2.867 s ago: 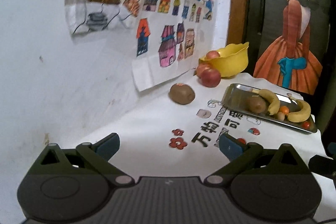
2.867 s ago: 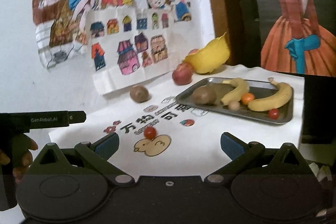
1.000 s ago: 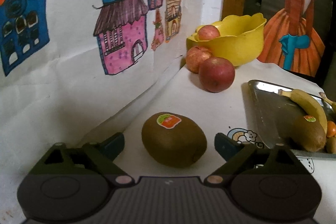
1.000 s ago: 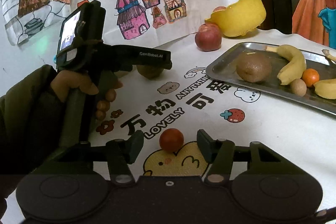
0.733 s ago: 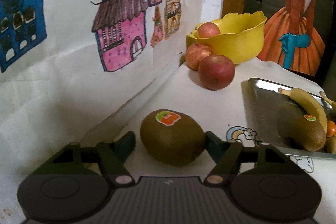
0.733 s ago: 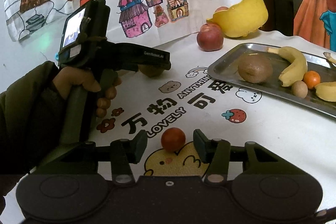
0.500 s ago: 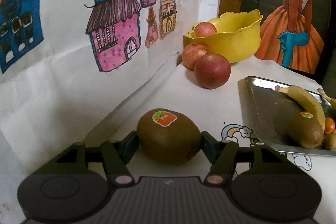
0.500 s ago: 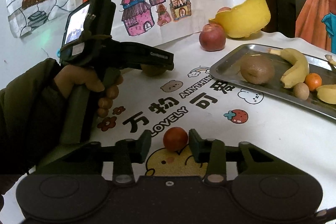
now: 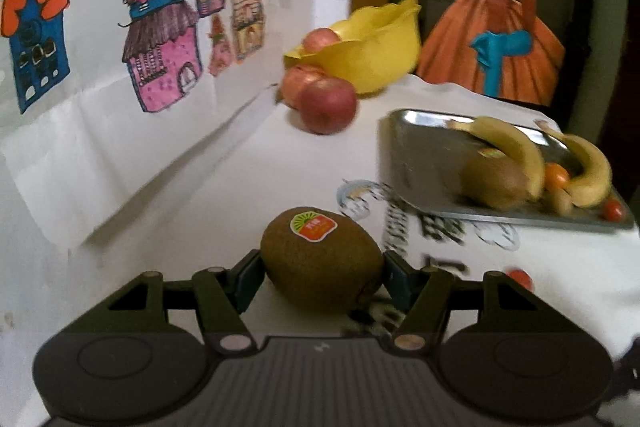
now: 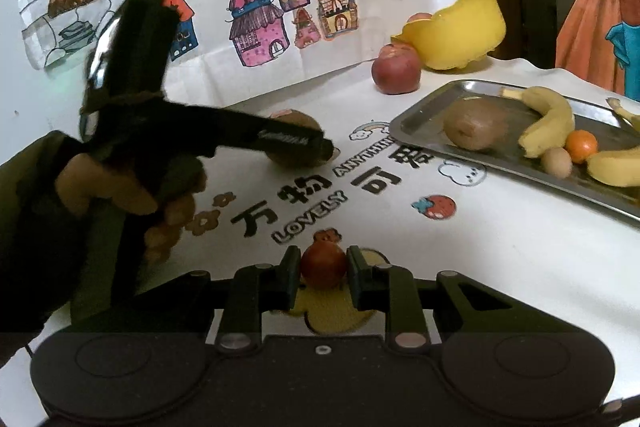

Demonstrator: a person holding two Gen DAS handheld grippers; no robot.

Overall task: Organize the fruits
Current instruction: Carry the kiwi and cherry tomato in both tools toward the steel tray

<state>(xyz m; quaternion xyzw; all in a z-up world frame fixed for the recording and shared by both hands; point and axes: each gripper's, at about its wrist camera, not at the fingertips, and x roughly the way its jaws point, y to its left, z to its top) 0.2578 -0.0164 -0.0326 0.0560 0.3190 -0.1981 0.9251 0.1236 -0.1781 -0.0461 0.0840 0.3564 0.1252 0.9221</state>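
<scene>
While the left gripper [image 9: 322,277] has its jaws clamped on both sides of the stickered kiwi [image 9: 320,259], the fruit sits low over the white worktop [image 9: 248,179], contact with it unclear. Right gripper [image 10: 323,281] jaws pinch the cherry tomato [image 10: 323,267] over the yellow duck print [image 10: 332,307]. Metal tray [image 10: 420,115] lies to the right, holding a second kiwi [image 10: 474,125], two bananas [image 10: 550,119], a small orange [image 10: 582,145], a pale round fruit [image 10: 557,161] and, in the left view, another cherry tomato [image 9: 612,210]. Two apples [image 9: 328,105] sit beside the yellow bowl [image 9: 372,55], a third inside it. The person's hand [image 10: 120,195] grips the left handle.
</scene>
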